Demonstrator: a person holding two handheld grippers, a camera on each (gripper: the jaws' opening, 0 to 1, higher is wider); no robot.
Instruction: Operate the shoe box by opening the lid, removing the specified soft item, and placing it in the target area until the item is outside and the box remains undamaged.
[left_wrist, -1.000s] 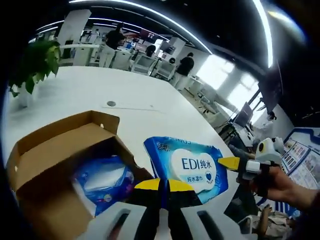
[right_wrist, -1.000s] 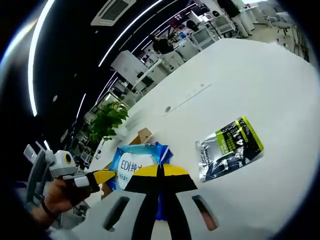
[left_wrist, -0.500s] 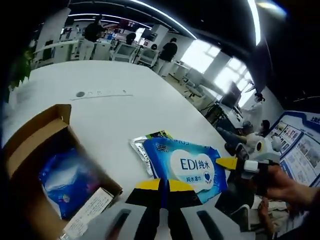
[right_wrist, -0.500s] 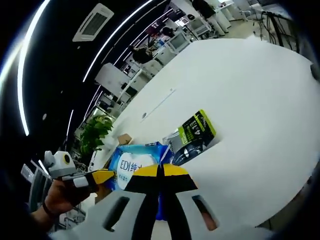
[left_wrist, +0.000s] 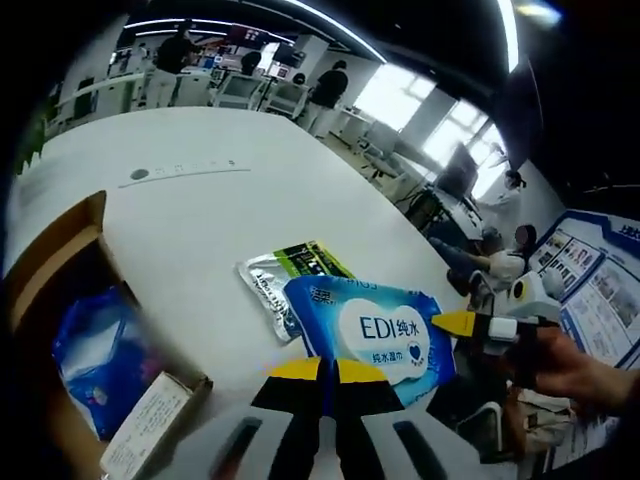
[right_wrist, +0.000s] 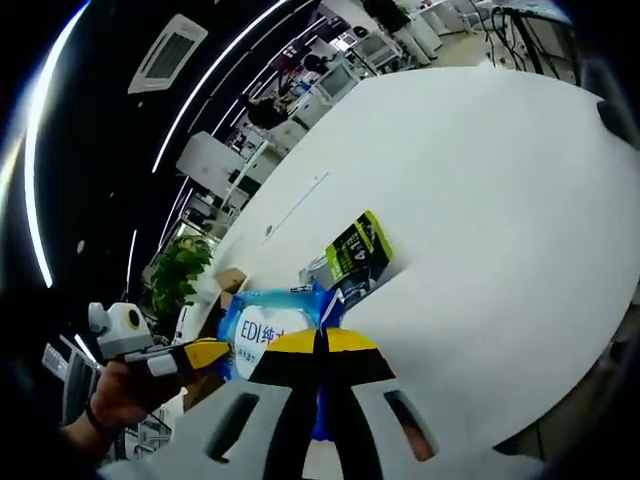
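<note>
A blue wet-wipe pack (left_wrist: 375, 335) marked EDI hangs above the white table (left_wrist: 200, 215), held from two sides. My left gripper (left_wrist: 328, 371) is shut on its near edge. My right gripper (left_wrist: 470, 325) comes in from the right, shut on the pack's other end. In the right gripper view the same pack (right_wrist: 268, 322) sits between my right gripper (right_wrist: 320, 342) and my left gripper (right_wrist: 205, 352). The open cardboard shoe box (left_wrist: 45, 290) lies at the lower left, with another blue soft pack (left_wrist: 95, 345) inside.
A silver, green and black sachet (left_wrist: 285, 275) lies flat on the table just behind the held pack, also seen as the sachet (right_wrist: 350, 262) in the right gripper view. A potted plant (right_wrist: 175, 270) stands near the box. People and desks fill the far room.
Both grippers have carried the wipe pack further right, away from the box and toward the sachet. The box has slid toward the left edge of the left gripper view.
</note>
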